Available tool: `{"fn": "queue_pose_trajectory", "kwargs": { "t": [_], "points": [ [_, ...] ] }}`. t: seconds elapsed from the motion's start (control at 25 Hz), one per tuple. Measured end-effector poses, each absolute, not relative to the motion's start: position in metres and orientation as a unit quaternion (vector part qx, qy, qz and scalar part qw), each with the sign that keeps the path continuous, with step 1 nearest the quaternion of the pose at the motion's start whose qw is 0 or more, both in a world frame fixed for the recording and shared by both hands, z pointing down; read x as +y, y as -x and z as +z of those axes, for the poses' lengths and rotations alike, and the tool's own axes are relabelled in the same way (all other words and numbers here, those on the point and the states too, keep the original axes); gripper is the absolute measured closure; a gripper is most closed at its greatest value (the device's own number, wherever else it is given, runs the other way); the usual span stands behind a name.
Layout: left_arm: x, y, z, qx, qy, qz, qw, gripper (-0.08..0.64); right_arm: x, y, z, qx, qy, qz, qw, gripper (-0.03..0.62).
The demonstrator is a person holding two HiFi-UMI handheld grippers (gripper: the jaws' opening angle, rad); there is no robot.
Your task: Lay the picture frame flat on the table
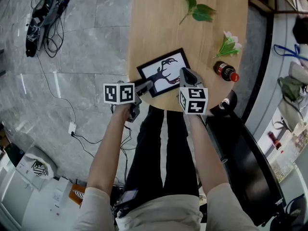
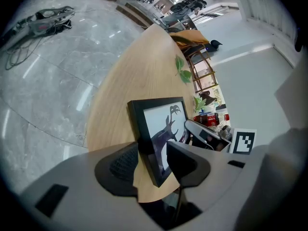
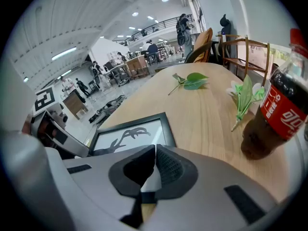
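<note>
Picture frame [image 1: 163, 72] looks to be lying flat, face up, at the near edge of the wooden table [image 1: 159, 18]. Left gripper [image 2: 153, 163] has its jaws wide apart with the frame's corner sitting between them. Right gripper [image 3: 154, 165] is closed up tight, tip over the frame's right side. Cola bottle [image 1: 226, 71] stands just to the right.

The picture frame [image 1: 162, 72] is showing a black border around a white print with a black antlered silhouette, while the table [image 1: 159, 28] is showing pale wood grain. The left gripper [image 1: 146, 86] and right gripper [image 1: 185, 74] are showing grey shells, black pads and black-and-white square markers. The leaves [image 1: 197, 9] are showing green, and the bottle [image 1: 226, 71] is showing a red label over dark drink.
</note>
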State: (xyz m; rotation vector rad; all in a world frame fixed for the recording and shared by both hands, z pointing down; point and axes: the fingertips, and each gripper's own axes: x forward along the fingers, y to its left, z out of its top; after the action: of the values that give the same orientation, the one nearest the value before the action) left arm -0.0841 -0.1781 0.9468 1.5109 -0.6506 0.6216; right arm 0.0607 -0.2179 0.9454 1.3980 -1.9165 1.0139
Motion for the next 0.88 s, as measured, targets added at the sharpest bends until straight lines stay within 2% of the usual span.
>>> {"fn": "queue_pose_trajectory", "kwargs": {
  "t": [0.36,0.72,0.88],
  "points": [
    [-0.166,0.090,0.929,-0.274,-0.675,0.278,0.626,0.385,-0.197,-0.059,0.942,-0.697,-0.522,0.401,0.284,0.557],
    [-0.156,0.086,0.889,-0.238,-0.743,0.297,0.551,0.385,-0.172,-0.050,0.911,-0.703,-0.516,0.404,0.276,0.557],
    [-0.151,0.084,0.858,-0.239,-0.777,0.312,0.492,0.385,-0.167,-0.054,0.882,-0.719,-0.511,0.383,0.276,0.557]
  ]
}}
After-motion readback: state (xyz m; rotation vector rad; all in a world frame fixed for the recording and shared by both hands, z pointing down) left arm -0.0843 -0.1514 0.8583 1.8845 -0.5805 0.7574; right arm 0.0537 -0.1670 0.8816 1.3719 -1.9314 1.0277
